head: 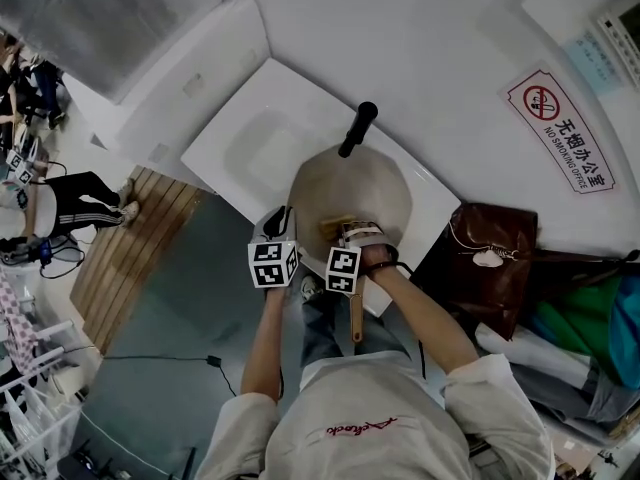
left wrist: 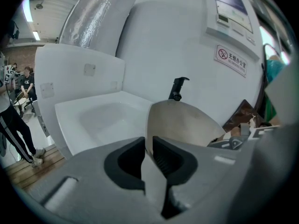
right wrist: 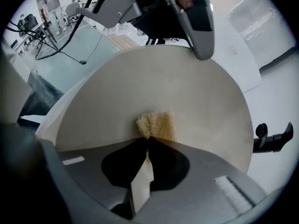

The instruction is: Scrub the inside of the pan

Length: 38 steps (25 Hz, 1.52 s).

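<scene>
A round pan (head: 352, 186) with a pale beige inside and a black handle (head: 357, 128) rests on the white counter, handle pointing away from me. My left gripper (head: 281, 222) is shut on the pan's near-left rim (left wrist: 148, 125); the rim runs between its jaws (left wrist: 148, 149). My right gripper (head: 346, 232) is shut on a yellow sponge (right wrist: 156, 125), which presses against the pan's inner surface (right wrist: 159, 83) close to the near edge. The sponge (head: 333, 226) shows as a small yellow patch in the head view. In the right gripper view the left gripper (right wrist: 198, 20) sits at the pan's far rim.
A white sink basin (head: 250, 146) lies left of the pan. A brown bag (head: 490, 263) and green and blue items (head: 590, 333) crowd the right. A no-smoking sign (head: 560, 128) hangs on the wall. Wooden decking (head: 130, 253) and a person (head: 60, 208) are at left.
</scene>
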{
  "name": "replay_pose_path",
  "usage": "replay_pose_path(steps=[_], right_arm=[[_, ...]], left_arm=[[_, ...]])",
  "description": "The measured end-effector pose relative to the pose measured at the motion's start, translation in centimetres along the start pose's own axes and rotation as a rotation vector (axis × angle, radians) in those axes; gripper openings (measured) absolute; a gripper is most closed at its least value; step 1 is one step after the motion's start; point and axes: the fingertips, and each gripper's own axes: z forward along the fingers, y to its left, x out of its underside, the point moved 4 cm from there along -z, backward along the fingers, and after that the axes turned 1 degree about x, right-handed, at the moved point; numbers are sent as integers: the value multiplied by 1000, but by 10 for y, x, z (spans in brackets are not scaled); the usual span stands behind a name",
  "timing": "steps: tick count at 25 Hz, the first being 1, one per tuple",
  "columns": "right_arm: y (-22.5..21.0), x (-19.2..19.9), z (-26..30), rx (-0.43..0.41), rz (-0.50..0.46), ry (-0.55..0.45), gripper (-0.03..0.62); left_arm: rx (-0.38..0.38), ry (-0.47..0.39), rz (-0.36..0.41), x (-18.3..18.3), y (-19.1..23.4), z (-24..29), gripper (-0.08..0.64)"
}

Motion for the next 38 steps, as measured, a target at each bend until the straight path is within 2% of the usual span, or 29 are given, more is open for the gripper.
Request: replay_pose_path(steps=[14,23,30,38], right_arm=[[-5,59,2,-2,67,98,23],[-9,69,1,8,88,114,23],[-17,65,-8,44,156,43,23],[-38,48,-36,173,195,-50,23]], left_arm=[[-1,9,7,-1,0,0,54],[-2,10,10,0,-1,1,54],[-21,13,67,-4,-2,-5,75],[-55,-37,135,-20,-7,-23,87]])
